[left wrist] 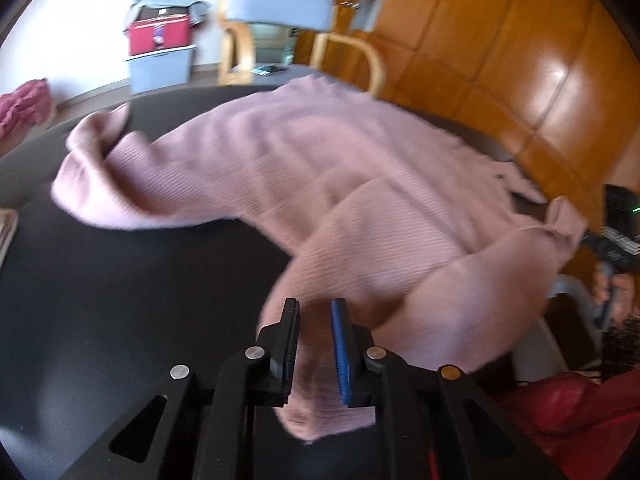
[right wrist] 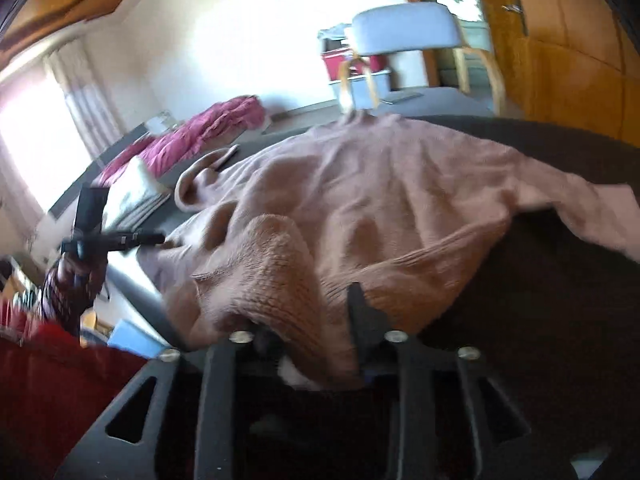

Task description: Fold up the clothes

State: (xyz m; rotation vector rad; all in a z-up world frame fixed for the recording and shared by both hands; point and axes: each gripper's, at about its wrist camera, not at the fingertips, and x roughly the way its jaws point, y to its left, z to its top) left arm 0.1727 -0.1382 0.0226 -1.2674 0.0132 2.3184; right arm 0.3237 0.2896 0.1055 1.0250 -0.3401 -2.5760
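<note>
A pink ribbed sweater (left wrist: 320,168) lies spread over a dark table (left wrist: 120,280), blurred by motion. In the left wrist view my left gripper (left wrist: 315,316) is shut on a fold of the sweater's near edge, with cloth bunched between its pads. At the far right edge of that view the right gripper (left wrist: 616,224) holds up another end of the sweater. In the right wrist view the sweater (right wrist: 380,184) drapes over my right gripper (right wrist: 316,316), which is shut on the cloth. One finger is hidden under the knit. The left gripper (right wrist: 120,238) shows at the left, in a hand.
A grey padded chair with wooden legs (left wrist: 280,4) stands behind the table. A red box on a grey bin (left wrist: 160,68) is by the white wall. Magenta cloth (right wrist: 200,132) lies at the left. Wooden panels (left wrist: 500,40) fill the right. The person's red garment (right wrist: 40,380) is close by.
</note>
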